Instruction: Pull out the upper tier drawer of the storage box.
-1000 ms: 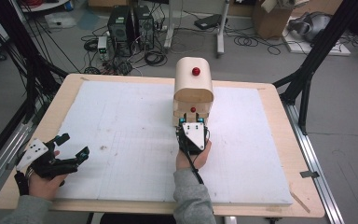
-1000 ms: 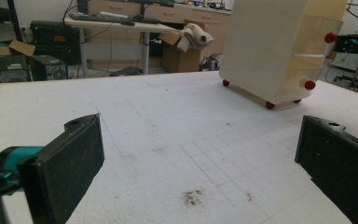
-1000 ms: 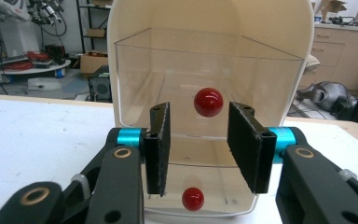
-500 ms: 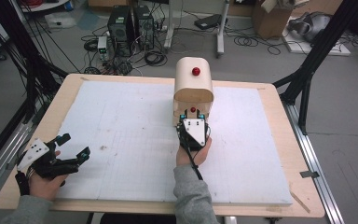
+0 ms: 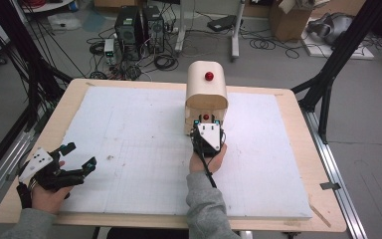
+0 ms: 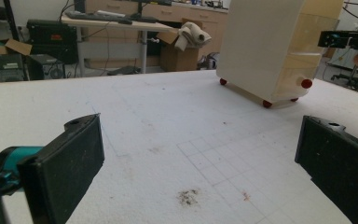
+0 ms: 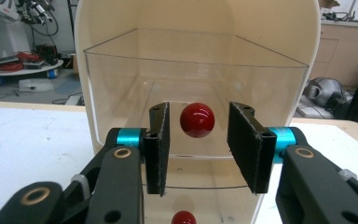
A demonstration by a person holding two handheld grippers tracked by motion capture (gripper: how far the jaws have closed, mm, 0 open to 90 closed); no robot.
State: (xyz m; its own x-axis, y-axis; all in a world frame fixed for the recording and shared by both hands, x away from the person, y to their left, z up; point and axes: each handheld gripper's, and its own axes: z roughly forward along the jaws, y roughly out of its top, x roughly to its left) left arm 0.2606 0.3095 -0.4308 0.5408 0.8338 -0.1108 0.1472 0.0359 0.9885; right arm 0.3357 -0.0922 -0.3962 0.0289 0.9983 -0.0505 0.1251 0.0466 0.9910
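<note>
The right gripper point(image 7: 198, 147) brackets the red knob point(image 7: 197, 120), jaws apart, not pinching; smooth and round, it needs a centred grip. The left gripper point(image 6: 200, 163) is spread.

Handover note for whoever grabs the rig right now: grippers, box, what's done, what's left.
Right gripper: jaws either side of the red knob on the box's clear drawer front, a gap on both sides, not gripping yet.
Left gripper: open, holding nothing, low over the white mat near the table's left edge.
Cream box: upright at mid-table, far side; drawer looks shut.
Done: right gripper lined up on the knob.
Left: probably close on the knob and pull the drawer out.
</note>
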